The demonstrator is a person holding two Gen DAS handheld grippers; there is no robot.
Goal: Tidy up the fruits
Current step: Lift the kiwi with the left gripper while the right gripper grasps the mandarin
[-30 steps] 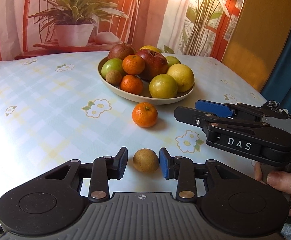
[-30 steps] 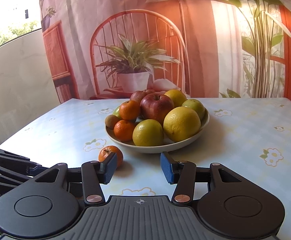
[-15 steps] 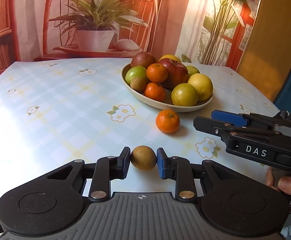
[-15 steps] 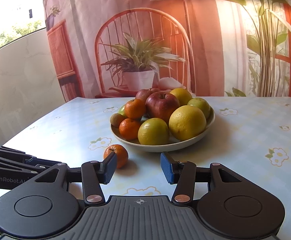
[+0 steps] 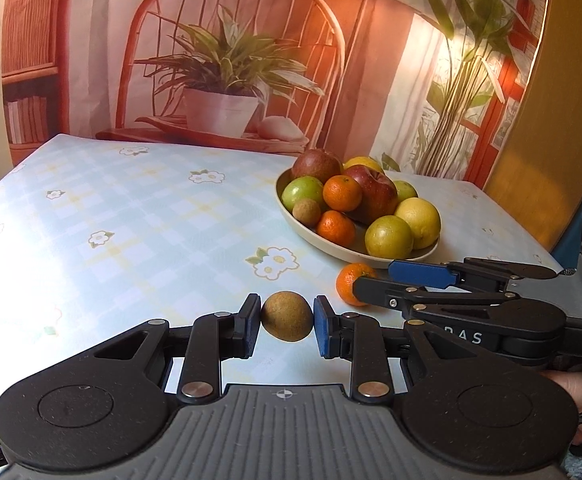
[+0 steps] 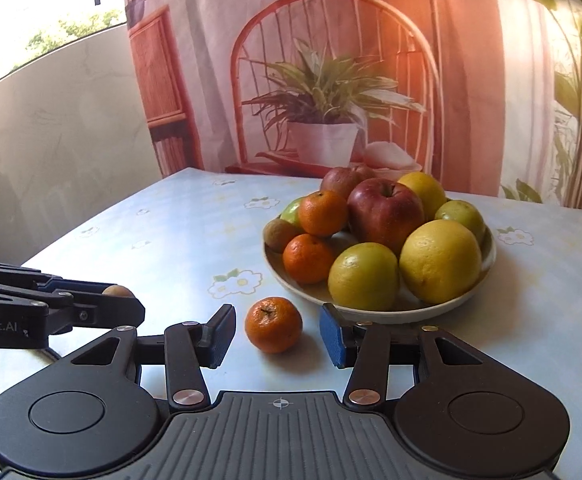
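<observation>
Two grippers work over the flowered table, near the heaped fruit bowl — the right gripper spread, not touching the tangerine between its jaws; the left gripper clamps a small brown fruit.

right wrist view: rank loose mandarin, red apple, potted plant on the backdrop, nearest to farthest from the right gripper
1. Loose mandarin: on the table between the open fingers of the right gripper, touching neither.
2. Red apple: on top of the pile in the bowl, beyond the mandarin.
3. Potted plant: printed on the backdrop, past the table's far edge.
</observation>
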